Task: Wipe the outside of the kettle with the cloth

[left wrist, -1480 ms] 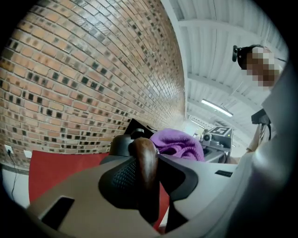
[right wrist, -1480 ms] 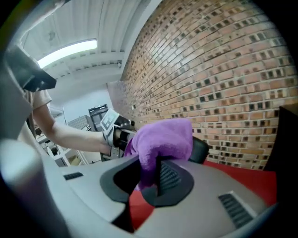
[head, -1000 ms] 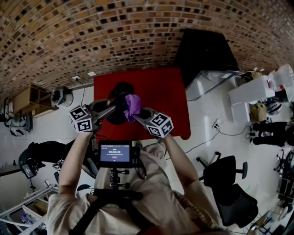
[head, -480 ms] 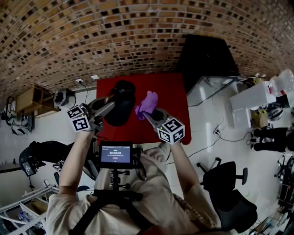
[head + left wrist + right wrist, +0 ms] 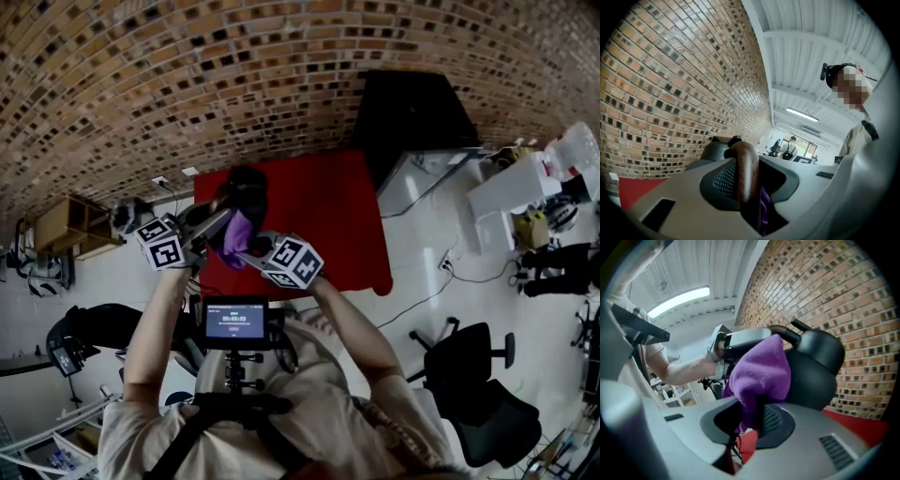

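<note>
- A brick wall [image 5: 187, 75] fills the far side of the room, curving across the top of the head view.
- The red desk [image 5: 328, 211] stands against that wall on a pale floor [image 5: 422, 244].
- The person's forearms [image 5: 155, 319] reach forward from below, one gripper in each hand.
- The black kettle [image 5: 246, 187] is over the left part of the desk. In the right gripper view, brick shows beneath its base, so it hangs clear of the desk top.
- The left gripper [image 5: 220, 217] comes in from the left. Its jaws are clenched on the kettle's brown handle [image 5: 743, 173], which stands upright between them, and this carries the kettle.
- The right gripper [image 5: 248, 251] comes in from the near right. Its jaws are clamped on the purple cloth [image 5: 759, 376].
- The cloth bunches up out of the right gripper's jaws. It lies against the kettle's near side, just below the handle and close to the left gripper's jaws.
- A fold of purple also shows low in the left gripper view, under the handle.
</note>
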A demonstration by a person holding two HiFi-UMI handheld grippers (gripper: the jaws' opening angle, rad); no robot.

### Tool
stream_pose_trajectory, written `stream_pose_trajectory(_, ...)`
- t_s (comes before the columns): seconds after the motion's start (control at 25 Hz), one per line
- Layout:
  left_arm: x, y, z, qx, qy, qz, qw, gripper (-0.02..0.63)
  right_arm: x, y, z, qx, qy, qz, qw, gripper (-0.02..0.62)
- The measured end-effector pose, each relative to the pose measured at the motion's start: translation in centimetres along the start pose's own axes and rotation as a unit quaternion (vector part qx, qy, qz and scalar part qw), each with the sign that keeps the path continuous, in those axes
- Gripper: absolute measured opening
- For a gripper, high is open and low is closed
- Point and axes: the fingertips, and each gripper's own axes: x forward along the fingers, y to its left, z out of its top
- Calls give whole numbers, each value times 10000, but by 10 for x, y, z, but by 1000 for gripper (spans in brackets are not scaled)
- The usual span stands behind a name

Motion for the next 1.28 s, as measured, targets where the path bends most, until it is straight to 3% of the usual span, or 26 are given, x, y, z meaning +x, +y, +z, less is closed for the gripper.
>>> stream_pose_trajectory(0.2,-5,-13,9,186,86,-168,9996,101,-28,-38,-27,386,126,-218,9989,83)
stream_pose_trajectory(0.36,-13,-21,19,132,14,-376,9992,101,-35,-88,-38,478,256,-707,9960,83)
stream_pose_trajectory(0.52,-21,-30,32,10,-194,-642,9977,101,-30,-138,-29,825,-74,-1309,9879,84)
stream_pose_trajectory(0.64,-25,-28,39,-41,-360,-617,9974,100,-34,-149,-34,1085,-119,-1658,9801,84)
stream_pose_trajectory(0.76,-26,-20,40,-92,-411,-487,9979,101,-47,-118,-37,916,-190,-1316,9869,84)
stream_pose_trajectory(0.92,-25,-8,38,28,-333,-265,9991,101,-52,-42,-21,386,-334,-249,9984,84)
stream_pose_trajectory(1.04,-22,5,36,215,-238,-7,9995,101,-35,2,-1,115,-463,478,9977,84)
stream_pose_trajectory(1.16,-17,19,33,301,-184,151,9993,101,-7,16,21,116,-699,814,9942,84)
stream_pose_trajectory(1.28,-11,31,27,183,-199,220,9994,101,24,17,24,277,-665,889,9934,84)
